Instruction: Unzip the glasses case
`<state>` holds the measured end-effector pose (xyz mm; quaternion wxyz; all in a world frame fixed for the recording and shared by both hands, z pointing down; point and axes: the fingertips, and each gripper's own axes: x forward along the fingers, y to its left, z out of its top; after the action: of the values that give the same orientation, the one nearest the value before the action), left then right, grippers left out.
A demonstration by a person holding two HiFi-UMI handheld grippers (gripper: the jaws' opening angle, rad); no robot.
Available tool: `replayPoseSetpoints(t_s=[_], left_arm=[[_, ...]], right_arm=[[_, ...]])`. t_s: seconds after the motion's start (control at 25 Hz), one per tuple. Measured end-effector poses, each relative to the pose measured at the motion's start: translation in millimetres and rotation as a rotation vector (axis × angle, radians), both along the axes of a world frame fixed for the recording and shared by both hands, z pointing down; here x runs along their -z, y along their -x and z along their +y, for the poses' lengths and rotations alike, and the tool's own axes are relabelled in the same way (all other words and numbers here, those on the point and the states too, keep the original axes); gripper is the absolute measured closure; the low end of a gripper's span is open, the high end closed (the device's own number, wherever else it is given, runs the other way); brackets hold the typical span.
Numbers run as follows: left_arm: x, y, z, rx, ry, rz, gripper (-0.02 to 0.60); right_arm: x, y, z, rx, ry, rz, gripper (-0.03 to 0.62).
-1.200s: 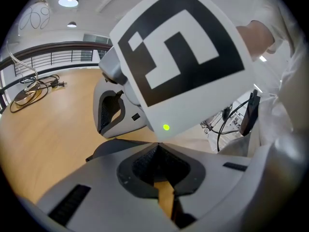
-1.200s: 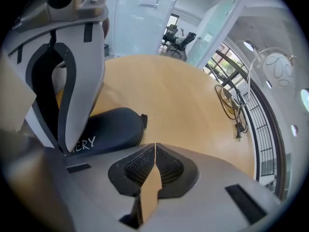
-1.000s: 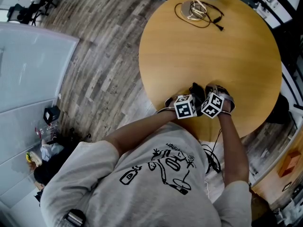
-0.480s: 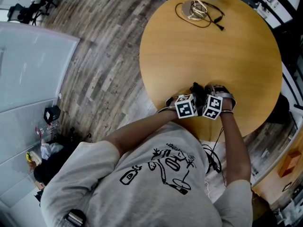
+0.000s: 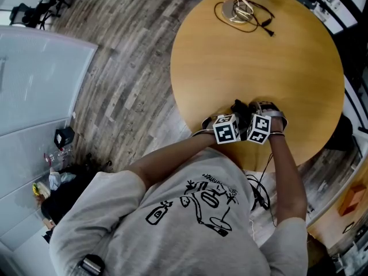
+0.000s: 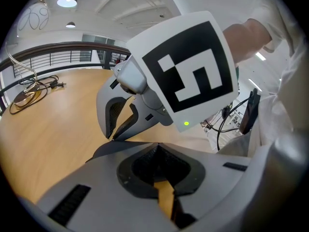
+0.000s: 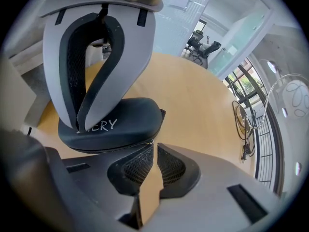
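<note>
The dark glasses case [image 7: 116,124] lies at the near edge of the round wooden table [image 5: 259,56], largely hidden from above by both grippers. The left gripper [image 6: 157,148], jaws together, presses its tips onto the lid. The right gripper [image 7: 154,148] pinches the zipper pull [image 7: 150,140], and a coiled cable [image 5: 241,13] lies well apart at the far edge.

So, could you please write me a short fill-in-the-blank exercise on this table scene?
1. The table is ___ in shape.
2. The white print that shows on the case reads ___.
3. The cable lies on the ___ side of the table from the case.

Missing words: round; ERY; far.
</note>
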<state>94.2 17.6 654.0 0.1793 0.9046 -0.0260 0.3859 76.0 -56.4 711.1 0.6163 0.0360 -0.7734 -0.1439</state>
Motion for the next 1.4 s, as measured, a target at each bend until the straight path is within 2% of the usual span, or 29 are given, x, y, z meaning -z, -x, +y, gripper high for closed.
replayPoseSetpoints(t_s=[0.4,1.04,1.4], left_arm=[[0,-1,-1,-0.024,0.027,-0.003,0.575],[0,-1,-1,-0.033,0.024,0.012,0.575],[2,-2,-1,-0.037,0.024,0.020,0.575]], right_arm=[[6,8,-4,0.235,-0.033,0.058,0.565],[3,24,-12,0.359,-0.058,0.081,0.565],[3,28,-15,0.384,-0.056,0.077,0.565]])
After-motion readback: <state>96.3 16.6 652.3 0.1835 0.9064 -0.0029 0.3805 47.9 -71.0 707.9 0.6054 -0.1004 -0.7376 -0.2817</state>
